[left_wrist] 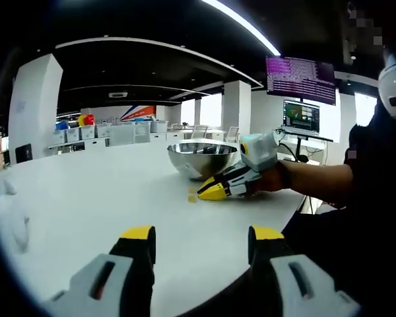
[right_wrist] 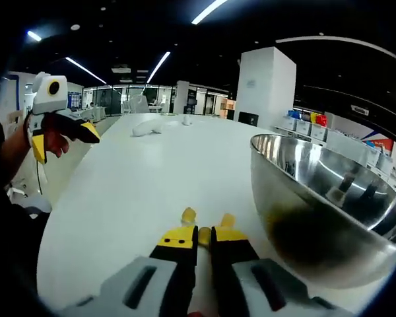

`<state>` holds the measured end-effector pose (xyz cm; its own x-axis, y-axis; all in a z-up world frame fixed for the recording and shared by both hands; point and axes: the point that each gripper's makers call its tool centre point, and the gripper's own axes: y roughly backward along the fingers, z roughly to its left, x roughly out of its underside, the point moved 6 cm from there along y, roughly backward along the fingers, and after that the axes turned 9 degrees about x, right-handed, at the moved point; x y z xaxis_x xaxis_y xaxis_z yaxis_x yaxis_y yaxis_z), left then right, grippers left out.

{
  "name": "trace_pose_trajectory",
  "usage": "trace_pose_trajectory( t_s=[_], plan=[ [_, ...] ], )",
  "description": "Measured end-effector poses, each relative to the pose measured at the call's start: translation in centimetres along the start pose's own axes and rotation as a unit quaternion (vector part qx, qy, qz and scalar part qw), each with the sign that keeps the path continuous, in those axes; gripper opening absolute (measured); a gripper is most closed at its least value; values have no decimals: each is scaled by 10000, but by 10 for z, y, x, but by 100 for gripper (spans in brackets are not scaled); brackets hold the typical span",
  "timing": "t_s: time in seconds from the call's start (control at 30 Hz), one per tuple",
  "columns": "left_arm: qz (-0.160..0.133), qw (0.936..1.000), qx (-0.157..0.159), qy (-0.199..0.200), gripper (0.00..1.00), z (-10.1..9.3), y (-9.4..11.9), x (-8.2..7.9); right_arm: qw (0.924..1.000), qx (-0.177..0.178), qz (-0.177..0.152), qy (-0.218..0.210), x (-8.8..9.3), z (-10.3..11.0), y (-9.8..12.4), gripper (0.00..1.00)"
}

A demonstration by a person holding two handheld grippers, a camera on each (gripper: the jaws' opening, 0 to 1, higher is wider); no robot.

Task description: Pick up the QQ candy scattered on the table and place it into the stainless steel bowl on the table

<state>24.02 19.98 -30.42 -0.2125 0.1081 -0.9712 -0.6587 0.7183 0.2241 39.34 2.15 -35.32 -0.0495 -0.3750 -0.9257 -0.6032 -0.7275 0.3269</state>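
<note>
While both grippers were over the white surface (right_wrist: pixel 119 198):
Right gripper (right_wrist: pixel 204 236): low on the surface beside the bowl (right_wrist: pixel 330 198), jaws clenched on a yellow candy (right_wrist: pixel 204 236).
Other candies: two (right_wrist: pixel 189 214) lay just ahead of its tips, near the surface's edge.
Left gripper (left_wrist: pixel 201 236): held above the surface, released, nothing between its jaws.

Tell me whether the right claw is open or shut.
Shut on a candy: the right claw's jaws pinch a yellow piece beside the bowl.

The white table (right_wrist: pixel 119 198) is wide and bare on one side, but the big steel bowl (right_wrist: pixel 330 205) blocks the way just beside the right gripper (right_wrist: pixel 203 236)
</note>
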Motion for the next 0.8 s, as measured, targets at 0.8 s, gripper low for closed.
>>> trace_pose_trajectory(
  t_s=[0.8],
  plan=[
    [65,9995,259,-171,56,-18,-28,-13,9976,83,-612,-317,-17,-29,109,9]
  ],
)
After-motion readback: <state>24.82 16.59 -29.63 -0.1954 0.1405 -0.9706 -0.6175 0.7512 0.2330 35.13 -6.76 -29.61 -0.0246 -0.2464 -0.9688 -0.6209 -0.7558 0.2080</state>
